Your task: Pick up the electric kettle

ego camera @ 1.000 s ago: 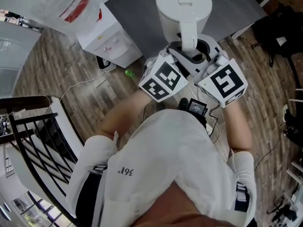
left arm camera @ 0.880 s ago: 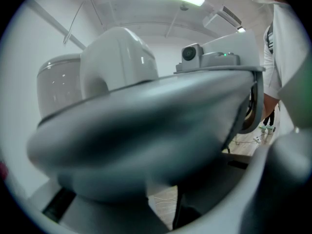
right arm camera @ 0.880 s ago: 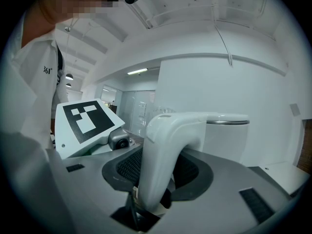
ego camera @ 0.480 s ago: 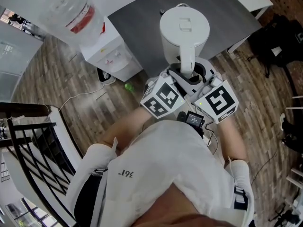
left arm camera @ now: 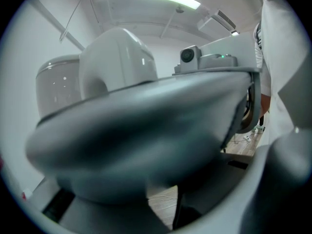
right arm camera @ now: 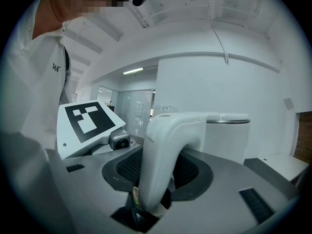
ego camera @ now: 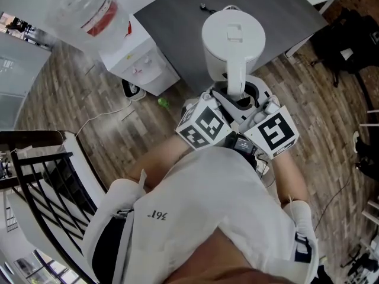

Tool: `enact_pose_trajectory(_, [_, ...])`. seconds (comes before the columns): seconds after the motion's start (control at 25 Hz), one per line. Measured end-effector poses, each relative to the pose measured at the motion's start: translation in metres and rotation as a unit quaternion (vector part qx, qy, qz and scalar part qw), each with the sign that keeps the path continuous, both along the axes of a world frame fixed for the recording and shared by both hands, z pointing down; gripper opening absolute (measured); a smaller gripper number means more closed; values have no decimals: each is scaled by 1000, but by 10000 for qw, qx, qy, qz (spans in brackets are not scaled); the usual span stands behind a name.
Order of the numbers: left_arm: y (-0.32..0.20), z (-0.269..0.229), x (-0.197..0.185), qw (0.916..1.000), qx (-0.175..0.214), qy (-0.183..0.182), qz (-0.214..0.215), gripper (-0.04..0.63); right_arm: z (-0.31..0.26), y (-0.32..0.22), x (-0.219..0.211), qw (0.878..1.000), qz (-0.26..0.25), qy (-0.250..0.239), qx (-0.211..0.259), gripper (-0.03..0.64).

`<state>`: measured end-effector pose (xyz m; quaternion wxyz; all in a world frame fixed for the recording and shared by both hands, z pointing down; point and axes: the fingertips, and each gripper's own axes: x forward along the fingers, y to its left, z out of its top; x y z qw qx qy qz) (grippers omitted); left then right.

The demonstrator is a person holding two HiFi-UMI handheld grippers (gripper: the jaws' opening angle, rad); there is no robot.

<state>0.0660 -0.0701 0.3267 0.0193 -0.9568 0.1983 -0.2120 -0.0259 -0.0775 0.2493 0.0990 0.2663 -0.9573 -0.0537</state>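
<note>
Kettle [ego camera: 233,37] and both grippers have shifted together nearer the person at the grey table's [ego camera: 177,16] edge, right gripper [ego camera: 251,99] clamped wide on the handle [right arm camera: 163,165], left gripper [ego camera: 220,101] half-spread around grey blur, its hold unclear, so the grip looks made, clear lift unconfirmed.

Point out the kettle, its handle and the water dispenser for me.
White plastic electric kettle [ego camera: 232,34], head view, on its round lid.
White curved kettle handle [right arm camera: 162,162], right gripper view, on the upright grip.
White water dispenser with clear bottle [ego camera: 144,64], head view, on its white cabinet.
</note>
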Motion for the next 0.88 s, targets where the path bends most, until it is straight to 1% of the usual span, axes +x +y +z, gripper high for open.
enact_pose_trajectory(0.32, [20,8,-24,9998,-13,-58,212,100,7,16,-22,9998,219,-39,-21,149])
enact_pose_trajectory(0.48, [31,10,-34,9996,-68,-80,262,100,8,25,-32,9997,233,-84,-34,149])
enact_pose_trajectory(0.68, [38,10,-45,9998,-43,-108,182,100,7,33,-43,9998,171,-114,-42,149])
enact_pose_trajectory(0.88, [44,10,-42,9999,-78,-36,100,100,8,41,-42,10000,47,-59,-10,149])
